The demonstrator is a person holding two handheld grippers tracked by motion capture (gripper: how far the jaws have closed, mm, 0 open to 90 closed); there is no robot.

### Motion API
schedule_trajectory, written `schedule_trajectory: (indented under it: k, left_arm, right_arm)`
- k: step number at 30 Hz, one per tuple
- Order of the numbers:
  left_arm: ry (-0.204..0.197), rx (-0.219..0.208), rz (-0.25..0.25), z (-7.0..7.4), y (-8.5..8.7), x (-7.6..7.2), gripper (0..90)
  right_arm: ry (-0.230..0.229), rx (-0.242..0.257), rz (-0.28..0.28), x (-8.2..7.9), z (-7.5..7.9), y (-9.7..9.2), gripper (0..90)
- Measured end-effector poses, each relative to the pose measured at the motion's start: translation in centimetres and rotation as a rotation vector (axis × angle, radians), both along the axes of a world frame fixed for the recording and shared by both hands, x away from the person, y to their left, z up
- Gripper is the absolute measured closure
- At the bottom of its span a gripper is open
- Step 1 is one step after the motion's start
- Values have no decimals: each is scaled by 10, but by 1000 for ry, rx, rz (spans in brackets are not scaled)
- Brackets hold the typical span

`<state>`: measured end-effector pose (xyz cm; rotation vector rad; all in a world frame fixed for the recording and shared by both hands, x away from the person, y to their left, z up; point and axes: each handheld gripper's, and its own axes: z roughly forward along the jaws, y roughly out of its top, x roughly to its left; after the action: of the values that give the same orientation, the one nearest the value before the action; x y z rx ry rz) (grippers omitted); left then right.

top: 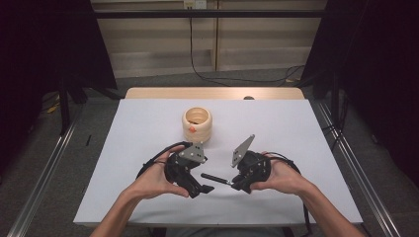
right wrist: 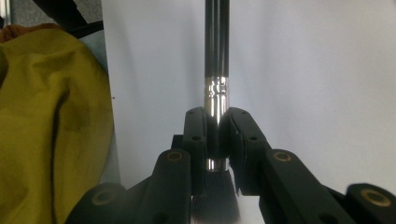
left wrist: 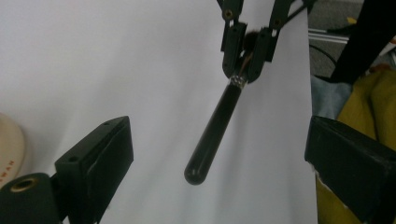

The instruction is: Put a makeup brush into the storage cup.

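Note:
A black brush (top: 215, 177) with a silver ferrule (right wrist: 215, 93) hangs just above the white table (top: 148, 123). My right gripper (top: 236, 183) is shut on the ferrule, the pads (right wrist: 196, 135) clamping it from both sides and the bristles (right wrist: 215, 205) behind them. The handle (left wrist: 215, 133) points toward my left gripper (top: 202, 189). That gripper (left wrist: 219, 156) is open wide, and the handle's rounded end lies in the gap between its jaws, touching neither. The right gripper (left wrist: 247, 60) shows at the far end of the handle in the left gripper view.
A round light wooden pot (top: 196, 126) with an orange mark stands on the table beyond both hands. Its edge (left wrist: 9, 149) shows at the left in the left gripper view. Yellow cloth (right wrist: 46, 116) lies past the table's near edge.

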<state>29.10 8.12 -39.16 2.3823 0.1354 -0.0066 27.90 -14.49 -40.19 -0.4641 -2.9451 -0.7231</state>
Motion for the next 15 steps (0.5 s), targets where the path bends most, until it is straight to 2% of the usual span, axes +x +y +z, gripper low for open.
schedule_trajectory:
  k: [5, 8, 9, 15]
  left_arm:
    - [7, 49, -18, -8, -4, 0, 166]
    - [-4, 81, -35, -11, -7, -2, 247]
    - [5, 82, -35, -11, -8, -3, 279]
    - [21, 97, -24, -17, -14, -4, 256]
  right_arm:
    - [6, -22, 10, -1, -2, 2, 780]
    - [1, -28, 24, -2, -3, 4, 781]
    - [3, -29, 27, -2, -2, 5, 781]
    - [0, -35, 23, -2, -3, 6, 781]
